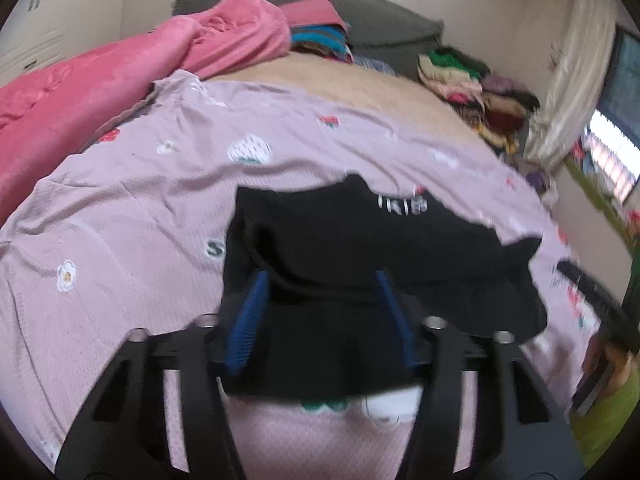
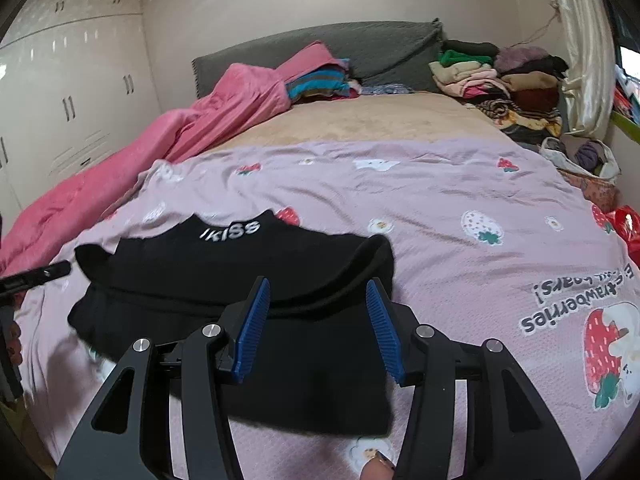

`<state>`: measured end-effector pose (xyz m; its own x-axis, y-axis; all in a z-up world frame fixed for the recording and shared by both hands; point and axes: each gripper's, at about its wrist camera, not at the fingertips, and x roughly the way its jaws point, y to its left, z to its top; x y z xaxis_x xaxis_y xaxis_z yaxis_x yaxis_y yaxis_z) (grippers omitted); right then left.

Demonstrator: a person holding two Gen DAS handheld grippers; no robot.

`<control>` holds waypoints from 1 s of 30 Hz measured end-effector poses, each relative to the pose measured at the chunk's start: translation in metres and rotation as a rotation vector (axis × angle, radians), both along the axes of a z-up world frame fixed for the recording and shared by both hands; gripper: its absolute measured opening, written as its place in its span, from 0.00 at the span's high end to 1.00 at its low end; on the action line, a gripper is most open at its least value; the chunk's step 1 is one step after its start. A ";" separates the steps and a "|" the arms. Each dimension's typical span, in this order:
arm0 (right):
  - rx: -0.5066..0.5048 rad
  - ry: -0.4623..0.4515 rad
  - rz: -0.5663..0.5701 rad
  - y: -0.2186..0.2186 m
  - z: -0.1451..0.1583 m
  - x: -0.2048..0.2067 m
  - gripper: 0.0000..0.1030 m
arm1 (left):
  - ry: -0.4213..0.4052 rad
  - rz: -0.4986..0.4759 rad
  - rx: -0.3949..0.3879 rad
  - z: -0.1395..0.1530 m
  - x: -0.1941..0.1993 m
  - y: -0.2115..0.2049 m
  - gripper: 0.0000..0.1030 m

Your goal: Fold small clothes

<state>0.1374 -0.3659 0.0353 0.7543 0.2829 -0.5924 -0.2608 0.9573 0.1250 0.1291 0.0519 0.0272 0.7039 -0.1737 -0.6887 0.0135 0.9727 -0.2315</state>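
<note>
The bed [image 2: 380, 120] wears a tan sheet, and a pink strawberry-print cover [image 2: 460, 200] is spread over its near half. A black garment [image 2: 224, 272] lies partly folded on that cover. A rumpled pink quilt [image 2: 160, 148] runs along the left side, with stacked clothes [image 2: 496, 80] by the grey headboard [image 2: 320, 48].

Bed [image 2: 384, 120], tan sheet bare mid-way. Lilac strawberry-print cover [image 2: 460, 200] spread over near half of bed, wrinkled. Pink quilt [image 2: 192, 128] bunched along bed's left edge, running up to grey headboard [image 2: 360, 48]. Striped folded stack [image 2: 320, 82] at head of bed, just right of quilt. Heap of mixed clothes [image 2: 496, 76] at bed's far right corner. White wardrobe [image 2: 68, 92] w/ dark handles on wall left of bed. Pale curtain [image 2: 584, 40] right of bed, past clothes heap.
</note>
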 end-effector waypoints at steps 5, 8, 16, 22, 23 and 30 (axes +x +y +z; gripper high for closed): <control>-0.007 0.017 0.034 0.010 -0.006 -0.007 0.61 | 0.072 -0.033 0.042 -0.025 -0.001 -0.012 0.86; -0.027 0.045 0.068 0.019 -0.013 -0.009 0.77 | 0.100 -0.033 0.075 -0.035 0.002 -0.015 0.86; -0.147 0.163 0.043 0.033 -0.047 0.011 0.85 | 0.114 -0.008 0.151 -0.047 0.019 -0.015 0.86; -0.137 0.229 0.020 0.032 -0.070 0.047 0.87 | 0.125 0.016 0.169 -0.051 0.043 -0.016 0.86; -0.130 0.229 0.020 0.032 -0.070 0.052 0.87 | 0.130 0.021 0.174 -0.052 0.047 -0.016 0.86; -0.087 0.222 0.018 0.037 -0.065 0.088 0.87 | 0.122 0.070 0.156 -0.050 0.075 -0.010 0.86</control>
